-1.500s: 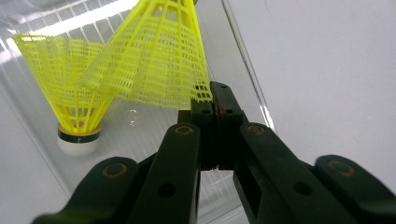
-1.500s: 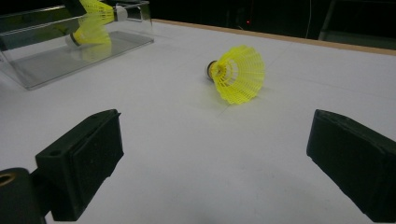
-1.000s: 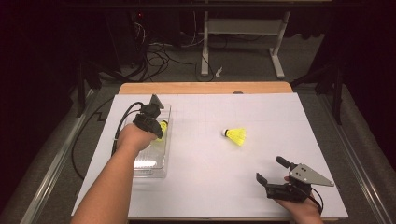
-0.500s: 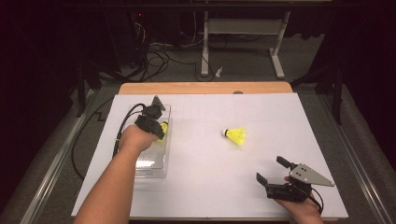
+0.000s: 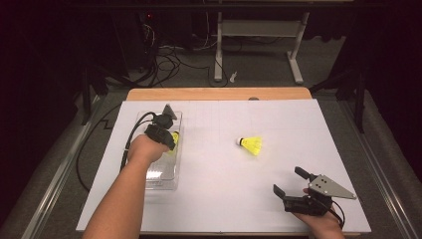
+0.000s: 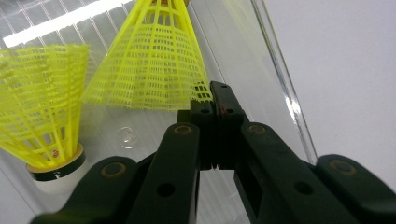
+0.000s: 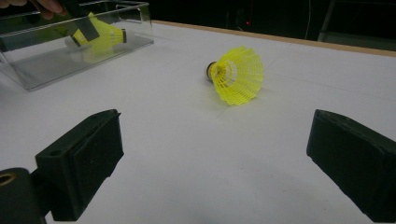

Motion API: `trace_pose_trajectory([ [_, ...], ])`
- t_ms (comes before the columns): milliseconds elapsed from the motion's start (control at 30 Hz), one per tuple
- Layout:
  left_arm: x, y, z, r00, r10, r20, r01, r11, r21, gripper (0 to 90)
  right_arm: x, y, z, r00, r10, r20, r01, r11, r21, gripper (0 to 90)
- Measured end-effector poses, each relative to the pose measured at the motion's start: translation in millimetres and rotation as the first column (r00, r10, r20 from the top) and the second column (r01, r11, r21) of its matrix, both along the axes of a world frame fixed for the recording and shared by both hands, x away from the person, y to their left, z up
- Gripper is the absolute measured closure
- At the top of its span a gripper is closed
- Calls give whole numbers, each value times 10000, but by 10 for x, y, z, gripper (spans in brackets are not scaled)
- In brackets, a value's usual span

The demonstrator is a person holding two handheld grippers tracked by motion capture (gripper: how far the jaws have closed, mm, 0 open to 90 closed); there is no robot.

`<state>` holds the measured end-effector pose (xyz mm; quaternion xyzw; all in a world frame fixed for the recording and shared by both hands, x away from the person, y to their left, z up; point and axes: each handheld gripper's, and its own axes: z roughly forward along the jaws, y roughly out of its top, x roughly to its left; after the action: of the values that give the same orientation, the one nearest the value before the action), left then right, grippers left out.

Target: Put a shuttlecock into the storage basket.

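White paper covers the tabletop (image 5: 219, 199), and the room behind it is dark, with cables on the floor. A clear plastic box (image 5: 161, 179) stands near the left edge of the tabletop.

The left gripper (image 6: 212, 100) reaches down into this box, its jaws pressed together on the rim of a yellow shuttlecock's (image 6: 149, 60) net skirt. A second shuttlecock (image 6: 39, 112) stands just beside it in the box, cork down. A third shuttlecock (image 5: 251, 145) lies on its side around the middle of the tabletop, well apart from the box.

I think the grip is weak: only a thin edge of the skirt is pinched, so the shuttlecock could slip out or the mesh could bend. On release it may also push over its neighbour.

The left forearm (image 5: 119, 199) stretches forward from the near edge, with the hand bent down over the box. The right gripper (image 5: 291, 191) rests near the near right corner, jaws wide open and empty, pointing toward the loose shuttlecock.
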<state>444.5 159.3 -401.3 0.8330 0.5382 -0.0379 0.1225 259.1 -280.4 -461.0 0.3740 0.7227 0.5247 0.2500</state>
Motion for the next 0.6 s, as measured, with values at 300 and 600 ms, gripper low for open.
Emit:
trace_pose_trajectory([
  [300, -24, 17, -93, 10000, -32, -93, 31, 10000, -84, 883, 3, 9, -5, 10000, 20, -39, -21, 10000, -54, 42],
  [600, -47, -1, -64, 9999, 25, -101, -24, 9999, 107, 804, 4, 6, -5, 10000, 20, -7, -20, 10000, -52, 42],
])
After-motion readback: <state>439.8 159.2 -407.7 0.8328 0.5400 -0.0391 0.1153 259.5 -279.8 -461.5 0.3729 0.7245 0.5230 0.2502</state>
